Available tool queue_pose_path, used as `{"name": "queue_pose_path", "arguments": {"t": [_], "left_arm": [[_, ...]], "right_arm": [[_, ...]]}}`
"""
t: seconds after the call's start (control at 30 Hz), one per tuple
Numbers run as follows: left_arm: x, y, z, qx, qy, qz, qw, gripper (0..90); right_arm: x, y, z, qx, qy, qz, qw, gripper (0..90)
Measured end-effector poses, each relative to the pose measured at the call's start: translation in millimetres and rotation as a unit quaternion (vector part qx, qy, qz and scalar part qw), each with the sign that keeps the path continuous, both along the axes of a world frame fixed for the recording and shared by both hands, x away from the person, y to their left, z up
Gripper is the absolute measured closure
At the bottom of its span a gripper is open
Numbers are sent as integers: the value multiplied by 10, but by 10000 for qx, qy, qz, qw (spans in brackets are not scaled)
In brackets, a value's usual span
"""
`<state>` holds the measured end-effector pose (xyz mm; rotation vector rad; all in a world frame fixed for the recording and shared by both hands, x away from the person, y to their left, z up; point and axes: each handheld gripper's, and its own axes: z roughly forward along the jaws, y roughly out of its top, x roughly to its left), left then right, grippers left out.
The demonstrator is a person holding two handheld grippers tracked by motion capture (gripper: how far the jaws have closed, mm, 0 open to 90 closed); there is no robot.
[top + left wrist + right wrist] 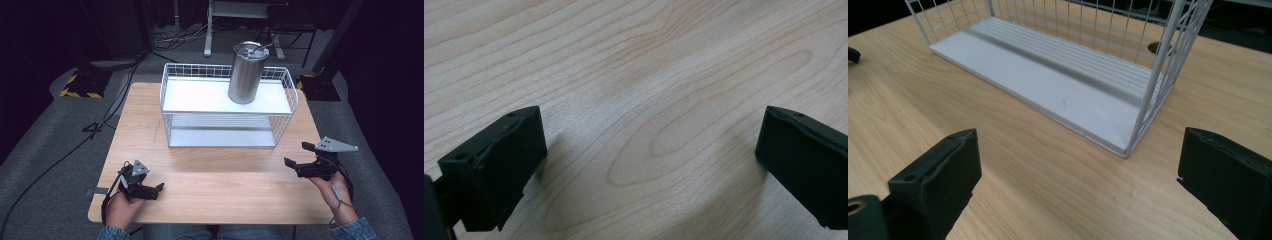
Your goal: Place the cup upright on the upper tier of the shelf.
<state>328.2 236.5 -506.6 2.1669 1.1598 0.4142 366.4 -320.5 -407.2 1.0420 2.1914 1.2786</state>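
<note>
Starting from the steel tumbler (248, 73): we see it upright on the top shelf of the white wire rack (172, 90), toward the right end, lid on, nothing touching it. The rack's lower shelf (1048, 85) is bare in the right gripper view. Both tools are well apart from the tumbler. Our right gripper (302, 157) hovers near the table's right edge, jaws spread wide, nothing between them, aimed at the rack's near right corner. Our left gripper (156, 190) sits low at the front left of the wooden table (225, 190), jaws also released and empty, facing bare wood. We judge the tumbler either already placed or not yet picked; no grasp is underway. Whatever remains starts with a reach to the rack.
</note>
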Motion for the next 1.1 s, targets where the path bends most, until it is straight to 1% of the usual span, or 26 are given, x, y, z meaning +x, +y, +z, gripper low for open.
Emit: {"name": "queue_pose_path", "arguments": {"t": [0.07,0.1,0.27,0.3,0.33,0.37,0.47,0.53,0.57,0.77,0.87,0.9,0.97,1.0,1.1], "left_arm": [[0,0,0,2,1,-1,10000,4],[0,0,-1,-7,-4,-1,10000,4],[0,0,0,1,-1,-1,10000,4],[0,0,0,1,-1,-1,10000,4],[0,0,0,0,1,0,10000,4],[0,0,0,2,2,-1,10000,4],[0,0,0,3,1,-1,10000,4],[0,0,-1,-6,-6,-1,10000,4],[0,0,0,2,2,0,10000,4],[0,0,0,2,-1,3,10000,4],[0,0,0,-2,1,1,10000,4],[1,0,-1,-7,-7,-2,10000,4],[1,0,0,4,-2,-2,10000,4],[0,0,0,2,2,0,10000,4],[0,0,0,0,0,-1,10000,4]], "right_arm": [[-4,0,-23,-17,31,-3,10000,41],[-11,1,-95,-59,101,-2,9999,45],[-31,5,-242,-177,234,-14,9996,60],[-31,5,-242,-177,234,-14,9996,60],[-40,11,-309,-248,298,-17,9992,67],[-43,13,-330,-271,316,-19,9991,68],[-55,25,-416,-451,378,19,9983,79],[-60,30,-443,-451,395,36,9982,79],[-71,43,-503,-501,465,62,9976,79],[-96,79,-639,-579,623,113,9963,80],[-106,89,-677,-587,669,134,9959,80],[-115,98,-717,-642,709,139,9953,89],[-117,102,-731,-648,728,151,9951,95],[-124,110,-769,-752,760,143,9942,99],[-136,122,-802,-734,809,151,9939,106]]}}
